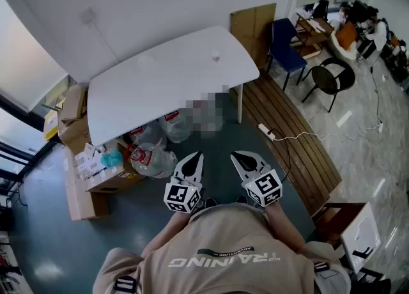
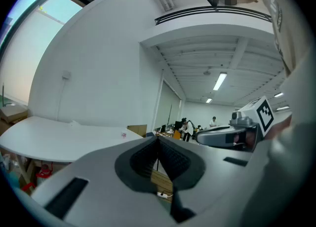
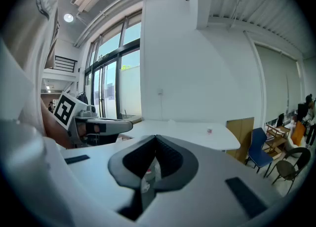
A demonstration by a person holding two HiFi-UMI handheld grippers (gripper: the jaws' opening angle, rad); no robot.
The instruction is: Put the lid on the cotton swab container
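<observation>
Jaws are closed, empty, on left gripper [image 1: 198,156] and right gripper [image 1: 235,156]; small container [image 1: 216,58], well ahead on white table [image 1: 160,88], axis indiscernible.

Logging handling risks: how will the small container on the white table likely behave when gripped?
The small container looks tiny against the table, so it is probably light and easily nudged. It is too far away to judge stiffness or slipperiness.

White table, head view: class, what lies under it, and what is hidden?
Clear plastic bags poke out beneath the near edge of the white table, beside cardboard boxes. Anything farther back is covered by the tabletop.
</observation>
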